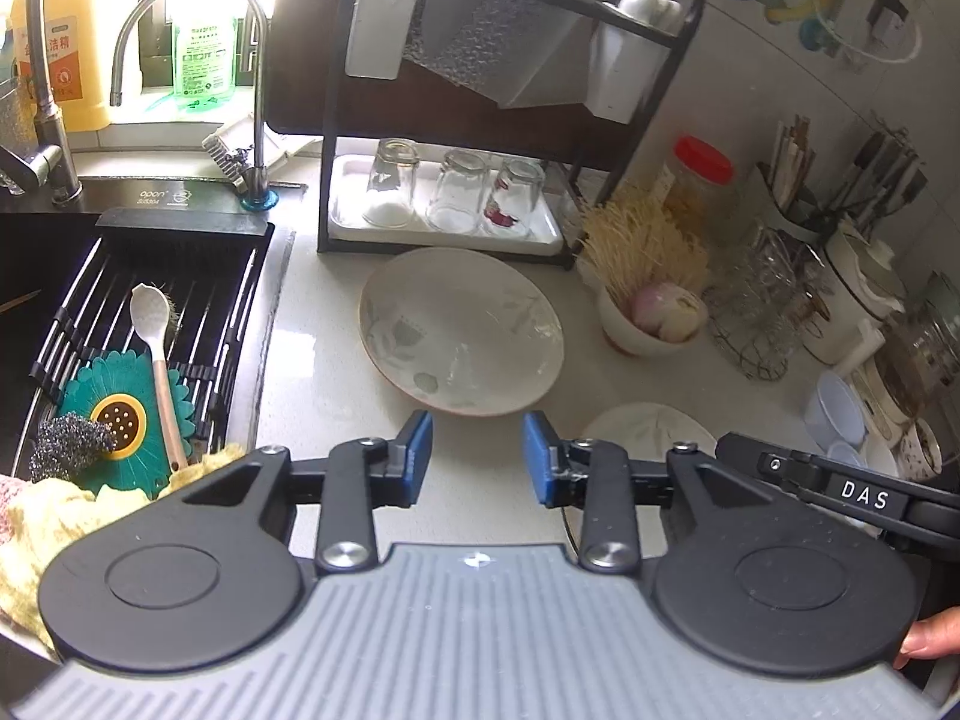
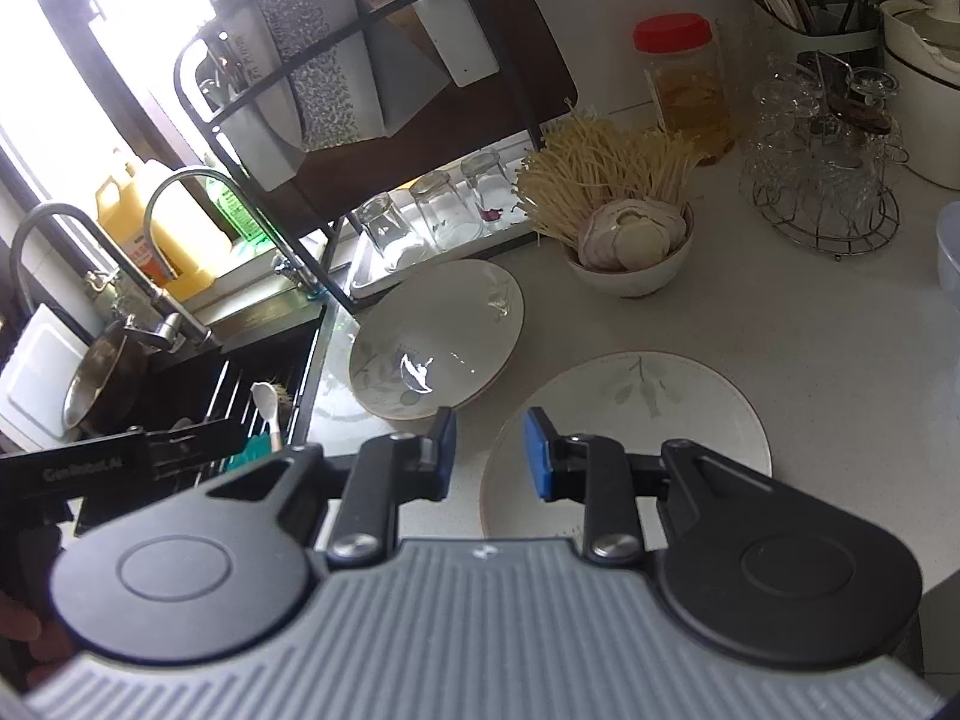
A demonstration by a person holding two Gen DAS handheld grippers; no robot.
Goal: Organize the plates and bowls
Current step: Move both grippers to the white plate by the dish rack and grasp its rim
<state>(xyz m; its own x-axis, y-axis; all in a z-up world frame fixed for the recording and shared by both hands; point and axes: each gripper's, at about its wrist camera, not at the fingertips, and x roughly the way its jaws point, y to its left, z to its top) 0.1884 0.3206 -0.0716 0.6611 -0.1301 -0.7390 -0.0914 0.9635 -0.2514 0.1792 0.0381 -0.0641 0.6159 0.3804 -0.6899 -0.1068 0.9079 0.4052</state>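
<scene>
- Kitchen corner here, pale speckled worktop (image 1: pixel 312 360) sitting next to a black sink (image 1: pixel 180 276) with a curved tap (image 1: pixel 252 60) bending over it.
- Dark rack (image 1: pixel 456 120) is standing at the back, with three upturned glasses (image 1: pixel 456 192) sitting on its white tray.
- Small bowl of thin mushrooms (image 2: pixel 624 240) and a red-lidded jar (image 2: pixel 684 84) are crowding the right side, next to a wire stand of glassware.
- Leaf-patterned bowl (image 1: pixel 462 330) is lying tilted on the worktop, just ahead of the left gripper (image 1: pixel 477 456), its near rim close above the blue pads but not between them.
- Left jaws are standing apart with nothing in them.
- Flat leaf-patterned plate (image 2: pixel 648 420) is lying just beyond and under the right gripper (image 2: pixel 489 456), mostly off to its right.
- Right jaws are gaping a little too, gripping nothing.
- A fingertip is peeking in at the lower right of the left view.
</scene>
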